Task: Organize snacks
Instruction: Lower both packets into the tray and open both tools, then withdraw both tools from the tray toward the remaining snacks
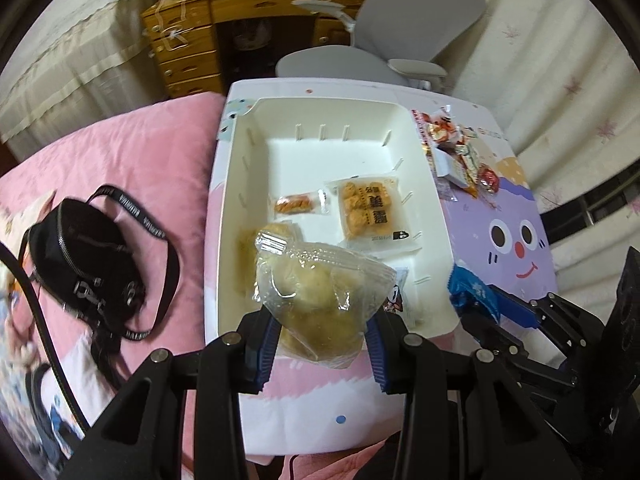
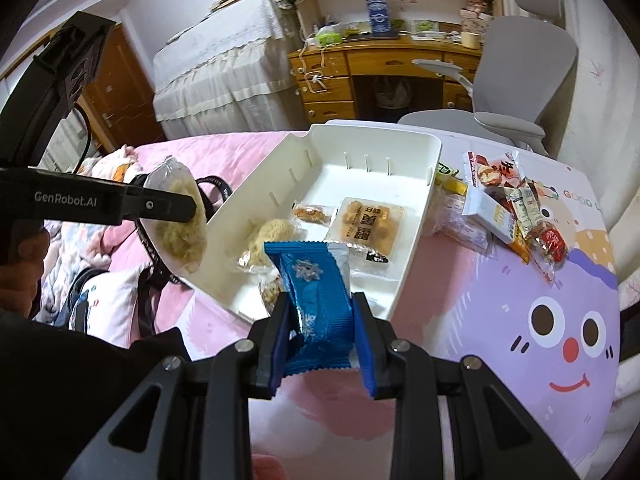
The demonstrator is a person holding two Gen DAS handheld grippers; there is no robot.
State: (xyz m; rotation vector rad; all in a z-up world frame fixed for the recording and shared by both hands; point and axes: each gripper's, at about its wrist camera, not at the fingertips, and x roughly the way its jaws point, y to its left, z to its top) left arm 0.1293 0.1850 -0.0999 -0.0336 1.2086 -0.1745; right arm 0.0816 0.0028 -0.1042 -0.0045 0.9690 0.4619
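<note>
My left gripper (image 1: 320, 340) is shut on a clear bag of pale puffed snack (image 1: 320, 304), held above the near end of the white tray (image 1: 248, 168). It also shows in the right wrist view (image 2: 180, 216). My right gripper (image 2: 320, 344) is shut on a blue snowflake snack pack (image 2: 316, 292), held by the tray's near right corner (image 2: 400, 292). In the tray lie a square biscuit pack (image 1: 372, 208), a small orange snack (image 1: 296, 204) and another pale puffed snack (image 2: 268, 236).
A pile of loose snack packs (image 2: 512, 208) lies right of the tray on the cartoon-print table (image 2: 560, 320). A black bag (image 1: 88, 264) rests on the pink bedding at left. A grey chair (image 1: 400, 40) and wooden desk (image 1: 192, 40) stand behind.
</note>
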